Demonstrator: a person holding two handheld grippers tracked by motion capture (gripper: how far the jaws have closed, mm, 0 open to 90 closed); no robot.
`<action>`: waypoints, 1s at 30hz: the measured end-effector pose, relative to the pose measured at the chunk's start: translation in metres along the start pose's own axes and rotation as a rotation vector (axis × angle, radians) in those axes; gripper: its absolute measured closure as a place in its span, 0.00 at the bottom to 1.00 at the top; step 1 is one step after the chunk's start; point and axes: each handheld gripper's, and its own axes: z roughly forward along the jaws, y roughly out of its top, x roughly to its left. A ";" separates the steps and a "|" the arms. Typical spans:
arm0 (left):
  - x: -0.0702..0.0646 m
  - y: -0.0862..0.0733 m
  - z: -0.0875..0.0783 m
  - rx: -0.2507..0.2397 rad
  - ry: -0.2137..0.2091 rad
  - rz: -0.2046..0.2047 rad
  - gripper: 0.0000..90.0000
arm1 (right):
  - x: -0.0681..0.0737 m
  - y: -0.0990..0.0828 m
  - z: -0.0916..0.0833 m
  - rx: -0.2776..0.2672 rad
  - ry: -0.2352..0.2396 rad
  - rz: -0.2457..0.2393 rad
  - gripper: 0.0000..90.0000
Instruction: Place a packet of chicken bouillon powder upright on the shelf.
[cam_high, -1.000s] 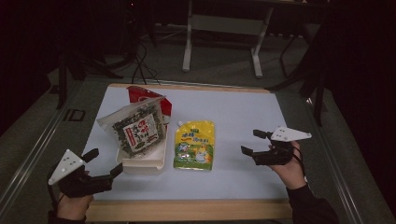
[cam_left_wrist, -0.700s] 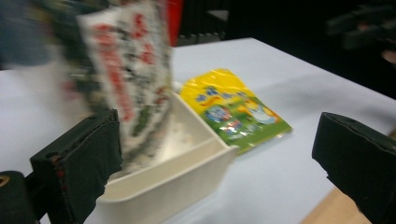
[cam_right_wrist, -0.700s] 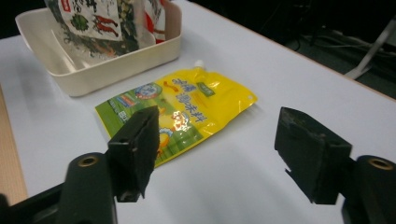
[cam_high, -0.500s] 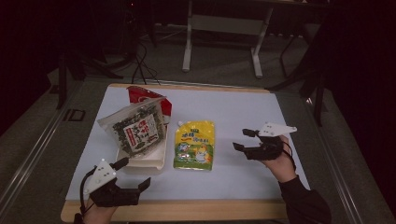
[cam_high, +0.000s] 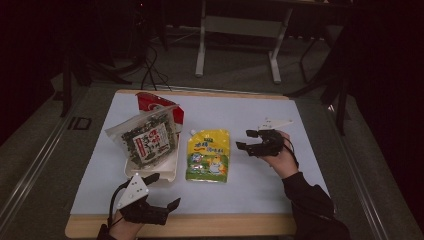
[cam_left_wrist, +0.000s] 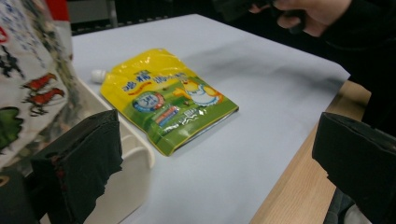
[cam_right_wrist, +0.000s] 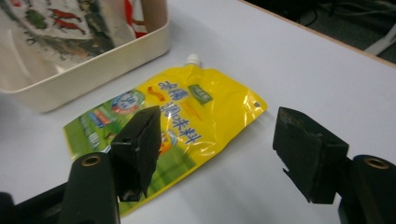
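Our left tongs (cam_high: 162, 192) hang spread wide at the near edge of the table (cam_high: 260, 200), holding nothing. Farther out, the yellow pouch (cam_high: 208, 155) lies flat just beside the white tray (cam_high: 170, 170). Our right tongs (cam_high: 248, 140), just closing a bit, stand open near the pouch

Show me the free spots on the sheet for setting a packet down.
Bare sheet behind the pouch, and the near strip between pouch and table edge. Crowded at left: the tray holds the seaweed bag.
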 end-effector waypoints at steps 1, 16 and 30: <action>0.000 0.000 0.001 -0.002 -0.003 0.001 0.03 | -0.002 0.001 0.004 0.005 0.006 0.009 0.36; -0.001 -0.006 0.009 0.008 -0.017 0.012 0.03 | -0.023 0.005 0.069 0.113 0.013 0.078 0.36; -0.002 -0.009 0.011 0.025 -0.028 0.023 0.03 | -0.039 -0.009 0.104 0.227 0.018 0.140 0.37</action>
